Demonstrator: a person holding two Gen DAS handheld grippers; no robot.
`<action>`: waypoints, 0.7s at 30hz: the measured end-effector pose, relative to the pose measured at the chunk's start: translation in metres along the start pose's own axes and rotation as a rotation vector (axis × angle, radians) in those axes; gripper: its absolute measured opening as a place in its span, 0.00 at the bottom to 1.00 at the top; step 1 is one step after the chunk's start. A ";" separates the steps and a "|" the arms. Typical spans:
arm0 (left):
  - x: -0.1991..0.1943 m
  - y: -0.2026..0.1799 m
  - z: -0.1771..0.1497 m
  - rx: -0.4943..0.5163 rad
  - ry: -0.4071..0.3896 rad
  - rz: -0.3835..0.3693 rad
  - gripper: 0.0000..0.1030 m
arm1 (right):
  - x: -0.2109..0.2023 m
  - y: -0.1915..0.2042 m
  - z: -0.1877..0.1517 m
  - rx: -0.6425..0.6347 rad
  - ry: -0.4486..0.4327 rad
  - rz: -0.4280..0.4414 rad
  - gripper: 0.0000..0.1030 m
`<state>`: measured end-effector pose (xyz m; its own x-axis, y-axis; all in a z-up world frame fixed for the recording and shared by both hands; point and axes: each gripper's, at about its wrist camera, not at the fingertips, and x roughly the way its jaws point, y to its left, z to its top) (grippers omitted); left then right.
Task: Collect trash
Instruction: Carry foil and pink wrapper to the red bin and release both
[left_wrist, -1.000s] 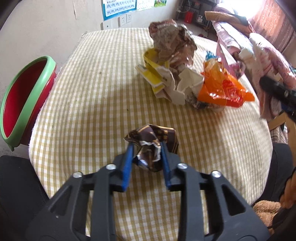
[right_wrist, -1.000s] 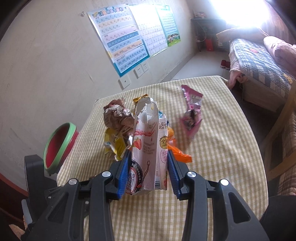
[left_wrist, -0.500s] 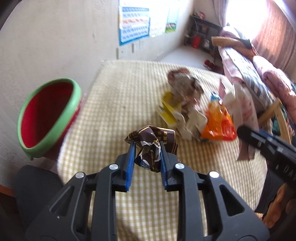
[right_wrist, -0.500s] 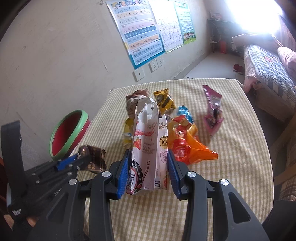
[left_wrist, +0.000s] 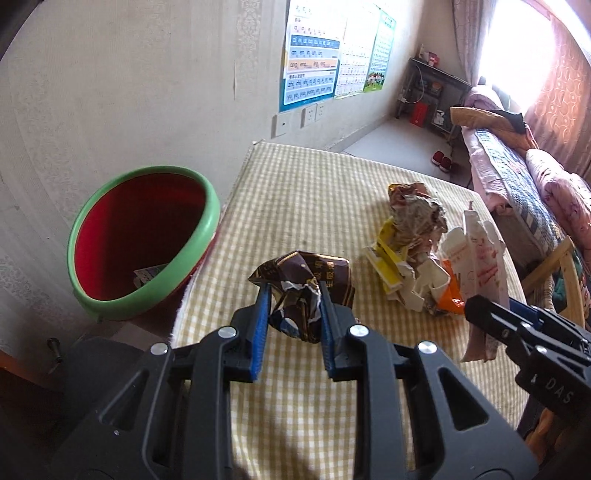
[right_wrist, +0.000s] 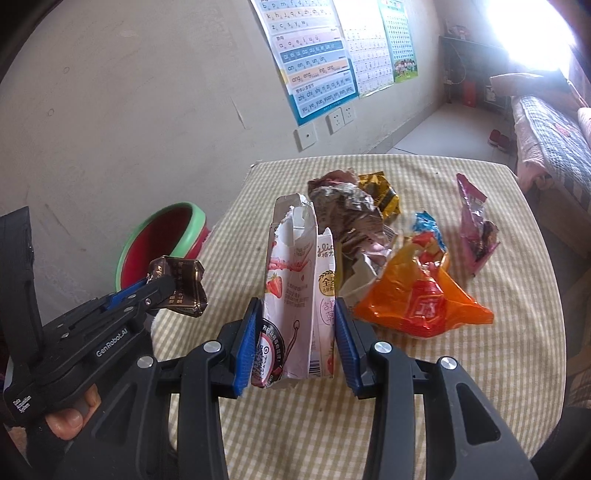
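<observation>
I have trash in both claws, and I read this as the carry toward the bin (left_wrist: 144, 240), which stands on the floor just off the table's left edge, its mouth tilted my way so a drop from the table side should fall in. My left gripper (left_wrist: 293, 325) is closed to a narrow gap on a crumpled brown wrapper (left_wrist: 303, 291); the blue pads pinch it across its middle, and the glossy foil bulges out above and to the sides, creased and torn white at one edge. My right gripper (right_wrist: 297, 350) is clamped, a bit wider, on a carton (right_wrist: 299, 295), held upright by its lower half so the ragged, ripped-open top points up; it is thin printed card, pink and white with a strawberry, flattened enough for the pads to bear on its two faces. The bin is smooth plastic, red inside with a thick green rim, and a scrap already lies at the bottom. The rest waits on the table (right_wrist: 480, 387), under a yellow checked cloth: a wad of crumpled paper (right_wrist: 347, 206), a slick orange bag (right_wrist: 421, 295), a gold wrapper (right_wrist: 380, 192) and a pink sachet (right_wrist: 476, 229) lying apart to the right. A hand (right_wrist: 70, 417) shows under the left tool.
</observation>
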<state>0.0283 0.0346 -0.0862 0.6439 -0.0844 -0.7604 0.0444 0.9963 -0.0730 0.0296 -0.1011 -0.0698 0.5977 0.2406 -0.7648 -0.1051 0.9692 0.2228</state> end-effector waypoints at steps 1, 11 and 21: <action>0.000 0.003 0.001 -0.002 -0.001 0.010 0.23 | 0.001 0.002 0.001 -0.003 0.001 0.007 0.37; -0.006 0.042 0.011 -0.072 -0.006 0.102 0.23 | 0.002 0.022 0.006 -0.050 -0.008 0.077 0.37; -0.015 0.065 0.020 -0.081 -0.057 0.175 0.23 | 0.015 0.040 0.024 -0.077 -0.011 0.111 0.37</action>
<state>0.0375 0.1014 -0.0667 0.6790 0.0931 -0.7282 -0.1324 0.9912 0.0032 0.0536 -0.0600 -0.0575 0.5876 0.3462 -0.7314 -0.2316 0.9380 0.2580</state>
